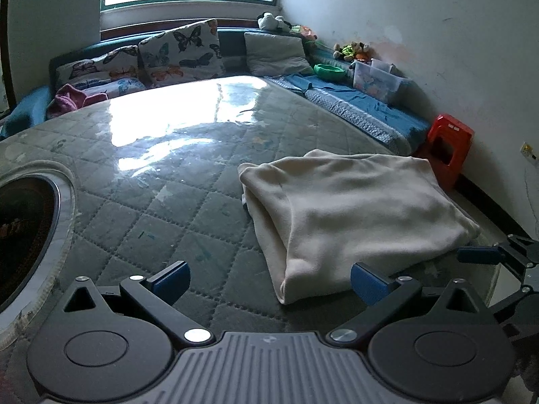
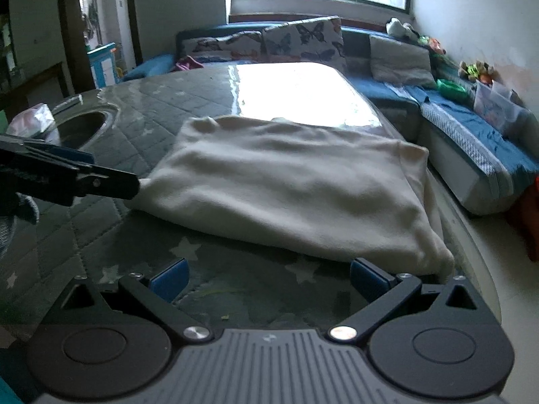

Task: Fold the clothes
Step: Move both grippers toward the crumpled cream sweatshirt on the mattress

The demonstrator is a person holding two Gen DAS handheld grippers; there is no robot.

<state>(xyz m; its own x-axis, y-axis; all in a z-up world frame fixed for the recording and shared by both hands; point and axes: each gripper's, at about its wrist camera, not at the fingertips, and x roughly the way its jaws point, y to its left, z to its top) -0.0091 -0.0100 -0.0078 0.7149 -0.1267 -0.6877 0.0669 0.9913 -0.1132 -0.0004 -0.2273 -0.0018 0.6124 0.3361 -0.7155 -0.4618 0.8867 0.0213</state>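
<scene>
A cream garment (image 1: pixel 350 215) lies folded into a thick rectangle on the quilted grey table (image 1: pixel 168 208) under a glossy cover. My left gripper (image 1: pixel 269 284) stands open just short of the garment's near corner, nothing between its blue pads. In the right wrist view the same cream garment (image 2: pixel 296 188) fills the middle, and my right gripper (image 2: pixel 269 281) is open in front of its near edge, pads apart and empty. The left gripper's black finger (image 2: pixel 101 181) shows at the garment's left corner. The right gripper's blue pad (image 1: pixel 478 255) shows at the garment's right edge.
A round dark opening (image 1: pixel 27 225) is set into the table at the left. A sofa with butterfly cushions (image 1: pixel 178 50) and a grey pillow (image 1: pixel 276 52) runs behind. A clear plastic box (image 1: pixel 377 77) and a red stool (image 1: pixel 448 144) stand by the right wall.
</scene>
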